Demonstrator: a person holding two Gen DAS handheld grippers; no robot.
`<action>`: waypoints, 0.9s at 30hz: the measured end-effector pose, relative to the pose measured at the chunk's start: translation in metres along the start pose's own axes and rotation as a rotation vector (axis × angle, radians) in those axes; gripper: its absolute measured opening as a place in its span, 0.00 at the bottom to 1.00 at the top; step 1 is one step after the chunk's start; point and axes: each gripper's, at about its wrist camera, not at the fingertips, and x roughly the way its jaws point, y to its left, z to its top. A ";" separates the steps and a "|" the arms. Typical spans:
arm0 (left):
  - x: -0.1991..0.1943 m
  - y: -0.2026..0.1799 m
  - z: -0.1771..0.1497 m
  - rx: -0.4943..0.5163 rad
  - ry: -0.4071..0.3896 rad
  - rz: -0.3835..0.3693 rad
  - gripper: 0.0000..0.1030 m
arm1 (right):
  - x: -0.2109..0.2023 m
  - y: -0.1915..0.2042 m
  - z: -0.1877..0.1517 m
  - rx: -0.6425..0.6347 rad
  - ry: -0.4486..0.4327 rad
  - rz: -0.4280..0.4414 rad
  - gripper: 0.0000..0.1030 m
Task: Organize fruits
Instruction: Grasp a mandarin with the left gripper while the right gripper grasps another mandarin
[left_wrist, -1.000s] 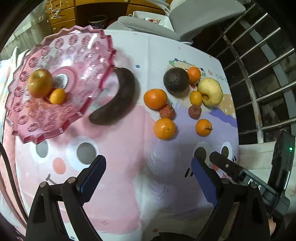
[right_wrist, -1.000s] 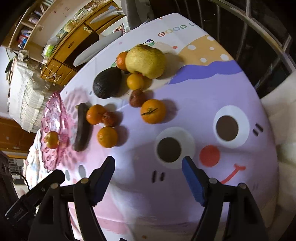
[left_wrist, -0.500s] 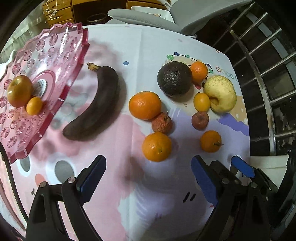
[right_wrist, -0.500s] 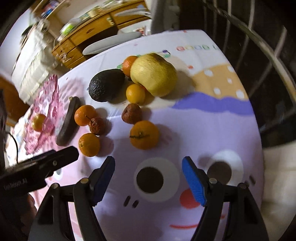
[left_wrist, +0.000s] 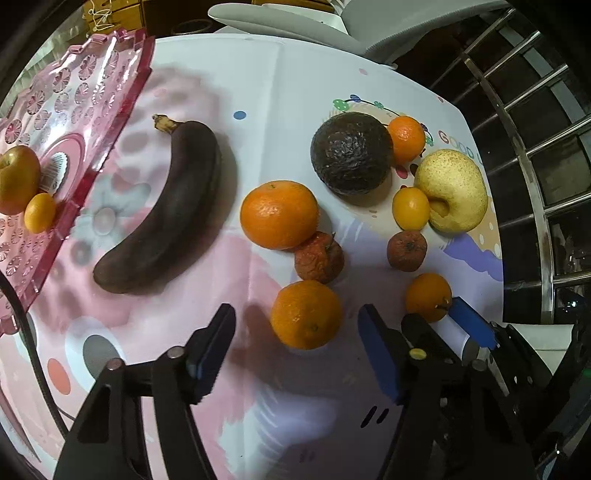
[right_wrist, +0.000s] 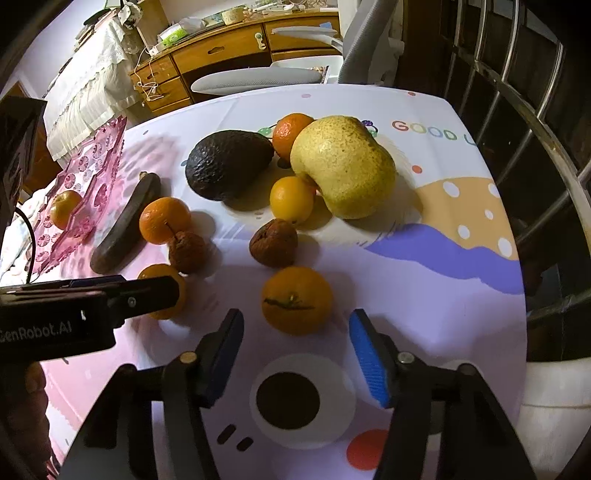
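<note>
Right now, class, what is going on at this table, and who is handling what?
A person holds two grippers over a cartoon-print tablecloth scattered with fruit. The left gripper is open around an orange; the right gripper is open just short of another orange. Neither grips anything yet. An apple and a small citrus already sit on the pink tray; the blackened banana, avocado and pear lie on the cloth.

The left claw (left_wrist: 297, 345) gapes wide around an orange (left_wrist: 306, 314) on the tabletop (left_wrist: 258, 92), a blackened banana (left_wrist: 162, 214) beside the pink plate (left_wrist: 74, 110).
</note>
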 end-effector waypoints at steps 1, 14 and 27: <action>0.002 -0.001 0.000 0.002 0.002 -0.003 0.58 | 0.001 -0.001 0.000 0.000 0.001 -0.004 0.52; 0.008 -0.003 0.000 -0.008 0.010 -0.030 0.38 | 0.004 0.007 0.001 -0.026 -0.005 -0.002 0.39; -0.020 0.010 -0.021 -0.006 -0.006 -0.052 0.38 | -0.007 0.024 -0.005 -0.029 0.034 0.039 0.38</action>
